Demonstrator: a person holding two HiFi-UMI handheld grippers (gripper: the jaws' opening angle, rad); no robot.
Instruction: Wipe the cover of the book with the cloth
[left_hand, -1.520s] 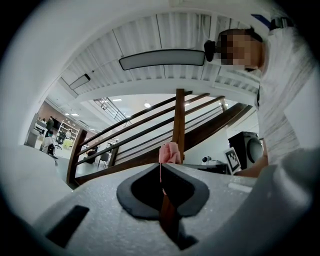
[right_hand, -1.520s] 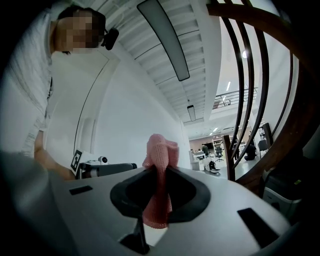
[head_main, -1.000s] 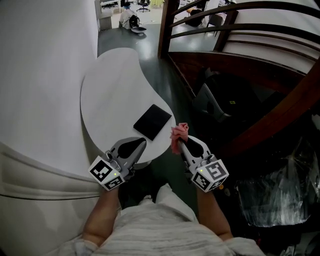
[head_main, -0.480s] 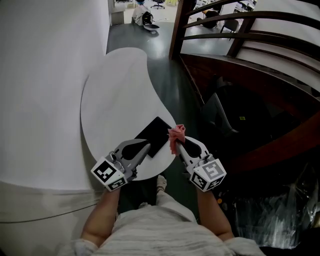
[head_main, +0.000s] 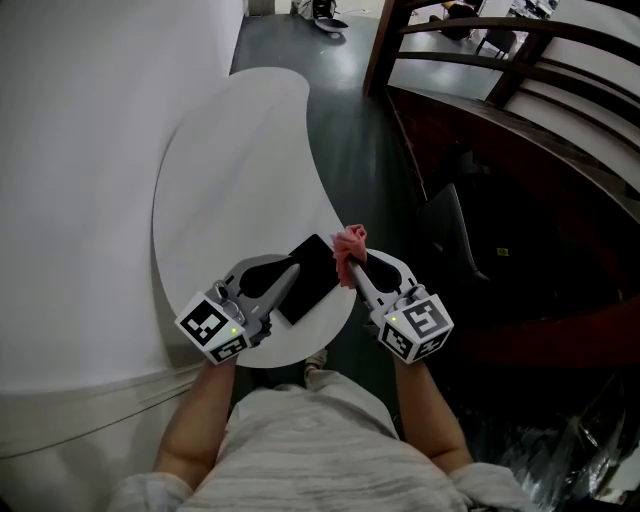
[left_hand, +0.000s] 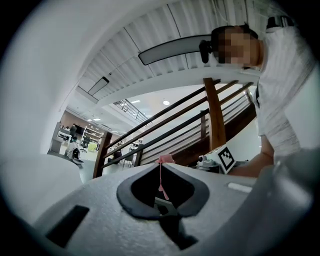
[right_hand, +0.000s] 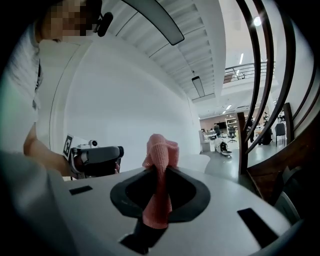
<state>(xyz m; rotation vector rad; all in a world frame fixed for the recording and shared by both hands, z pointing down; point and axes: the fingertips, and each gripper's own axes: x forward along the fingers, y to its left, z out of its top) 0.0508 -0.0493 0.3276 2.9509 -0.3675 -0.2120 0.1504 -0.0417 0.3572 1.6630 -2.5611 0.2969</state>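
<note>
A black book lies near the front right edge of the white rounded table. My left gripper is shut and empty, its tips over the book's left edge; I cannot tell whether they touch it. My right gripper is shut on a pink cloth, which bunches up above the jaws at the book's right edge. In the right gripper view the cloth hangs through the shut gripper. The left gripper view shows the gripper shut, with the cloth beyond it.
A white curved wall borders the table on the left. A dark wooden stair railing and a dark chair stand to the right over dark floor. The person's shoe shows below the table's front edge.
Both grippers moved forward over the table's front edge. The left gripper's tips now overlap the book, and the cloth has come up against the book's right edge.
</note>
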